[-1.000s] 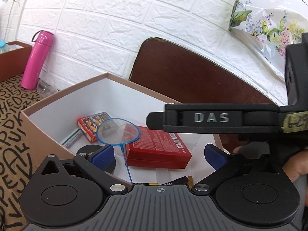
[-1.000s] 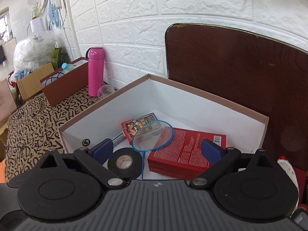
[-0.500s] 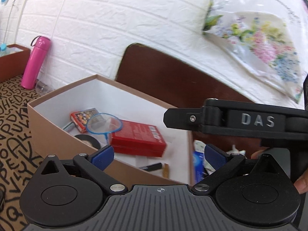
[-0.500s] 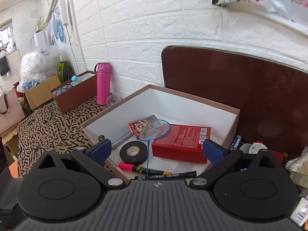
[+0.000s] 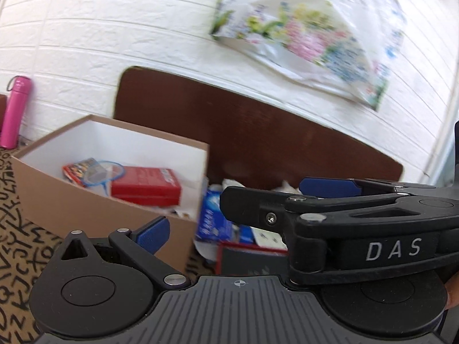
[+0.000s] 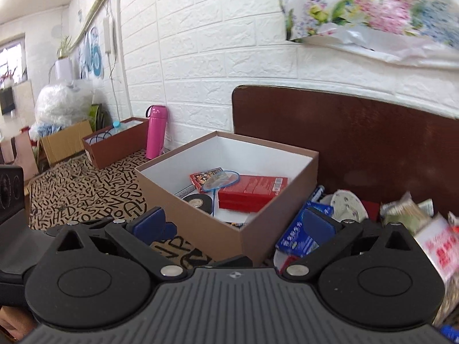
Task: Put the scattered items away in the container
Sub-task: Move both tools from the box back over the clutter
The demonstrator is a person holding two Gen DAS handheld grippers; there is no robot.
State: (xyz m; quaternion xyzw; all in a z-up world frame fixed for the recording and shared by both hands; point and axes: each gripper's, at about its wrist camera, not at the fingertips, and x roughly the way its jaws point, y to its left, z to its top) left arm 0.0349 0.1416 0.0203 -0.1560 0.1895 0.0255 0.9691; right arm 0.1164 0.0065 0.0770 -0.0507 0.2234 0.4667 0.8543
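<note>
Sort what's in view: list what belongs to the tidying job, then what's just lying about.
Job:
box
red box, tape, card pack, blue net, all already inside
blue packet and pile beside the box, still out
both claws, open: left claw, right claw

Lying about:
pink flask
brown crate
floral bag

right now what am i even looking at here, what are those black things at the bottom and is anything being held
Those are two hand-held grippers a person carries, each with a fisheye camera looking along its blue-padded jaws. One picture is from the left gripper, the other from the right gripper. Both stand open and hold nothing. The black bar marked DAS in the left view is the right gripper seen from the side. Ahead sits a brown box holding a red box, a tape roll and a small blue racket. More clutter lies to its right, around a blue packet.
</note>
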